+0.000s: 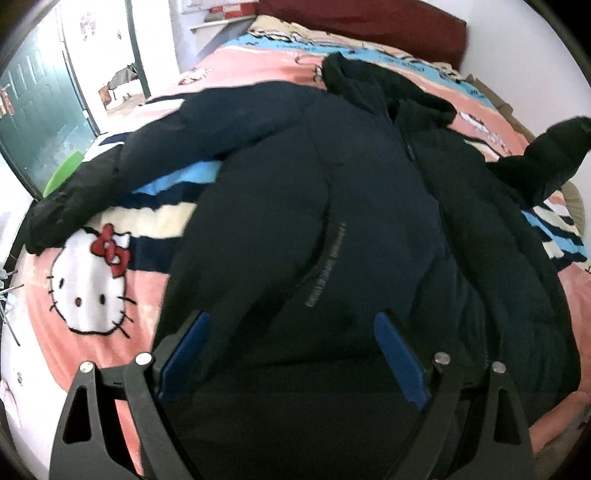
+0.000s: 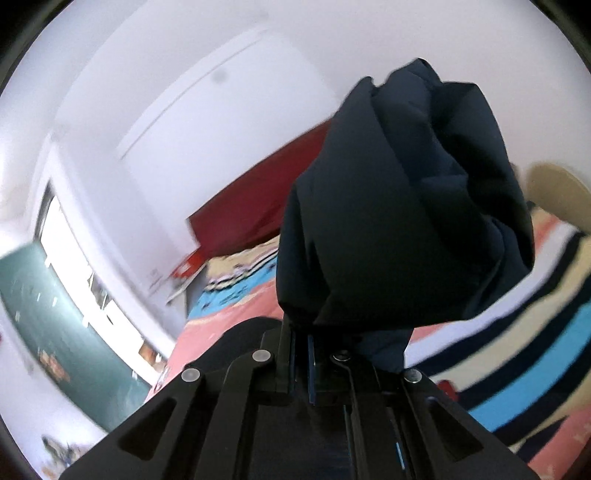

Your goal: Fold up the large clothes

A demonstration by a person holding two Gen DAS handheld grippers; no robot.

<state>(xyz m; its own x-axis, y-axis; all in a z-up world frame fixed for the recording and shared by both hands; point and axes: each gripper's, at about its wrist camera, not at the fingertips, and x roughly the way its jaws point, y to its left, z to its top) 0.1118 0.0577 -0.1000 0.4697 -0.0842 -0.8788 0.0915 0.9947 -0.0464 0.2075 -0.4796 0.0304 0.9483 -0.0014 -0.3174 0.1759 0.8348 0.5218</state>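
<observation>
**Inspector:** Left wrist view is showing the jacket [image 1: 332, 229] lying face up on the blanket [image 1: 92, 280] that covers the bed. Its long axis is running away from the camera, hem nearest, hood [image 1: 354, 74] pointing toward the dark red headboard [image 1: 369, 26].

**Onlooker:** And its condition?

**Inspector:** It is looking dark navy, padded and bulky. One sleeve [image 1: 110, 177] is stretching out sideways toward the green door [image 1: 33, 122]; the other sleeve's cuff [image 1: 557, 151] is standing lifted off the blanket at the opposite side.

**Onlooker:** The grippers?

**Inspector:** The left gripper [image 1: 291, 343] is hovering over the hem with jaws spread wide, holding nothing. The right gripper [image 2: 303, 343] is showing jaws pressed together, pinching a bunched fold of the jacket [image 2: 399, 206] that is rising above them.

**Onlooker:** Anything unclear?

**Inspector:** The hem's near edge is being cut off behind the left gripper's frame. Small lettering down the jacket's front is proving unreadable. The right view is blurring, and the raised fabric is blocking much of the bed behind it.
</observation>
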